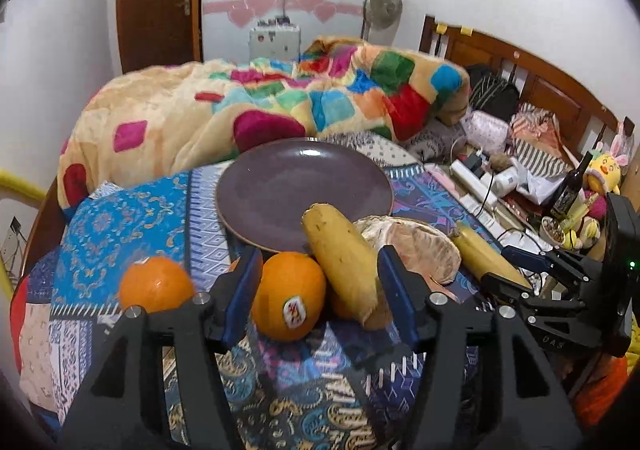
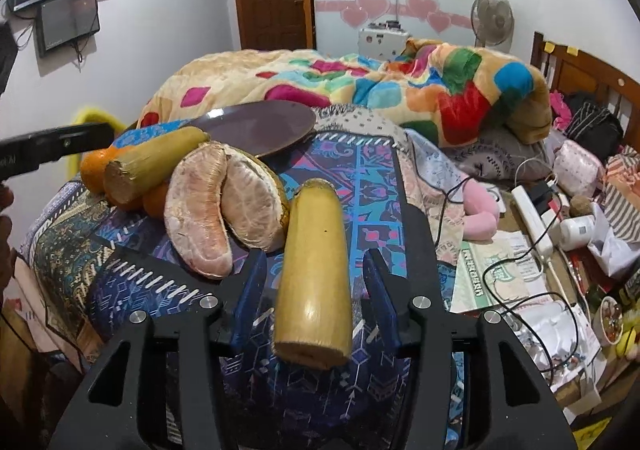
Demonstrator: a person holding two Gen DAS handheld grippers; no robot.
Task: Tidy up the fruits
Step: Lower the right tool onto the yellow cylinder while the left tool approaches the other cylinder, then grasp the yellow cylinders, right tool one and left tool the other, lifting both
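A purple plate (image 1: pixel 280 190) lies on a patterned cloth; it also shows in the right wrist view (image 2: pixel 272 126). My left gripper (image 1: pixel 318 278) is open around an orange with a sticker (image 1: pixel 288 296) and a yellow banana piece (image 1: pixel 344 262). A second orange (image 1: pixel 156 284) sits to the left. Peeled pomelo segments (image 2: pixel 224 206) lie beside them. My right gripper (image 2: pixel 312 282) is open around a second banana piece (image 2: pixel 314 270), jaws apart from it. The right gripper also shows in the left wrist view (image 1: pixel 516 270).
A colourful blanket (image 1: pixel 260 102) is heaped behind the plate. To the right lie a power strip (image 2: pixel 534 218), cables, papers, a dark bottle (image 1: pixel 572 186) and toys. A wooden headboard (image 1: pixel 540 78) stands at the far right.
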